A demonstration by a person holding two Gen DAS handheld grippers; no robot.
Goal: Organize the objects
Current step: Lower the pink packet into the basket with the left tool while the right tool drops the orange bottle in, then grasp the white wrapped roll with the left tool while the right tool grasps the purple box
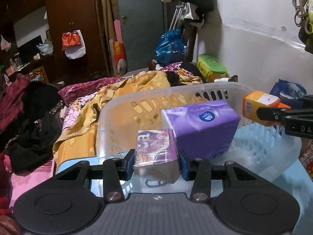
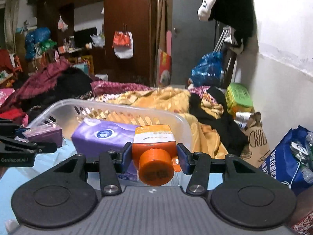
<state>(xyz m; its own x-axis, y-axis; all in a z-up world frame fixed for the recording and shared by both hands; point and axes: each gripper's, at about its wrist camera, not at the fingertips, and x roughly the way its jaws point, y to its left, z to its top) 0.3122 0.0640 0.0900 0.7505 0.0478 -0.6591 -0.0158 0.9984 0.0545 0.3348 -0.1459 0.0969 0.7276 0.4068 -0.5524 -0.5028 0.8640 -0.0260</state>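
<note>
Crinkly plastic tissue pack (image 1: 156,148) fills the left hand-held gripper (image 1: 156,161); right hand-held gripper (image 2: 154,157) clamps a smooth orange bottle (image 2: 154,152).

We see a dark reddish-brown wooden wardrobe (image 2: 125,19) along the far wall, with a grey door (image 1: 139,19) beside it. A white plastered wall (image 1: 254,29) rises on the right. A bed heaped with a yellow-gold patterned blanket (image 2: 166,98) and dark clothes (image 1: 33,137) fills the middle. The light is dim and indoor.
</note>
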